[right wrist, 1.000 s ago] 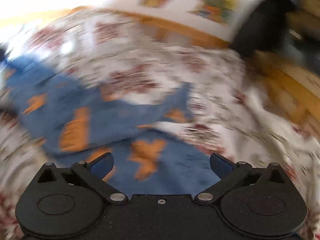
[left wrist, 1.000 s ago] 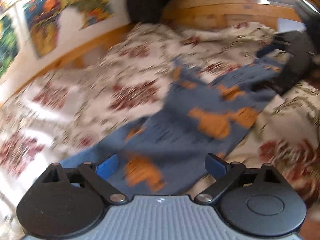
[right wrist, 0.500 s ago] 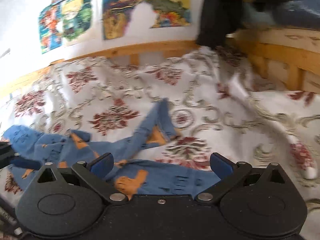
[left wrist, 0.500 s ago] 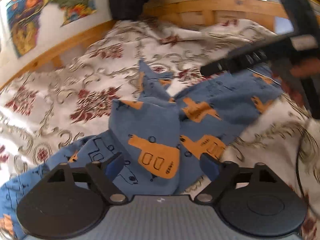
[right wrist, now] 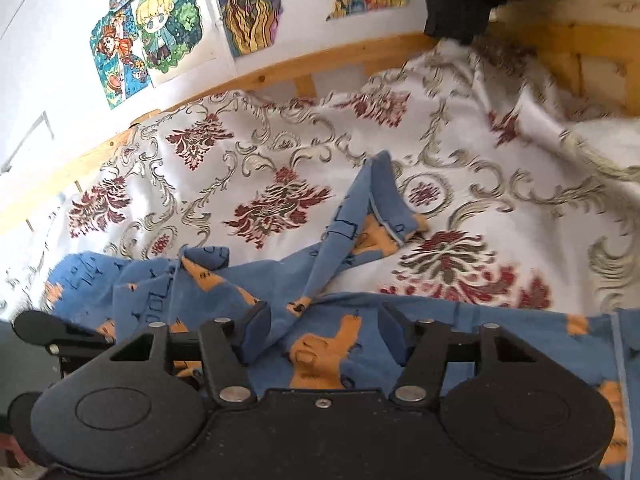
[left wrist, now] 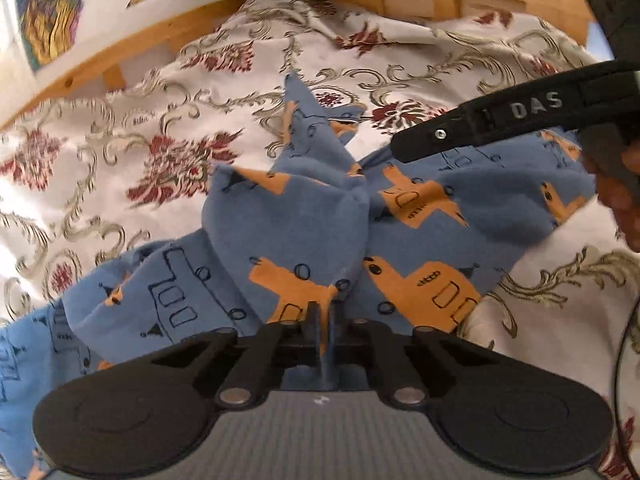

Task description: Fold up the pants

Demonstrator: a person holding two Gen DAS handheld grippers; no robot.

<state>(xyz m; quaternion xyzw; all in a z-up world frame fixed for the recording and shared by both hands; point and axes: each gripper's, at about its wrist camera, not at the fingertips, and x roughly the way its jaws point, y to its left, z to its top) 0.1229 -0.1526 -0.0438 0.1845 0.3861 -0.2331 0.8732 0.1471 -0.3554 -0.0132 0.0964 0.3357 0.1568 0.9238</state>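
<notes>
Your pants (left wrist: 304, 216) lie crumpled on a bed, on a cream bedspread (left wrist: 120, 128) patterned with dark red flowers and grey-gold scrolls. In the left wrist view the long axis of the pants runs from the lower left of the frame up to the right edge, with one narrow end sticking up toward the top centre like a point. In the right wrist view the pants (right wrist: 328, 280) stretch along the bottom of the frame from left to right, and that same narrow end rises toward the middle of the frame.

The pants are soft blue fabric printed with orange blocky shapes and thin black outline drawings. They are bunched and creased, not flat, with one fold bulging up in the centre of the left view.

Your left tongs (left wrist: 323, 320) are closed tight, pinching a ridge of the blue fabric at the bottom centre of the frame. Your right tongs (right wrist: 324, 336) are partly open, fingers apart over the fabric, with blue cloth lying between them; they grip nothing.

The right tongs' black body (left wrist: 508, 120) crosses the upper right of the left view. A wooden bed frame (right wrist: 304, 68) and colourful posters (right wrist: 156, 28) fill the top of the right view.
</notes>
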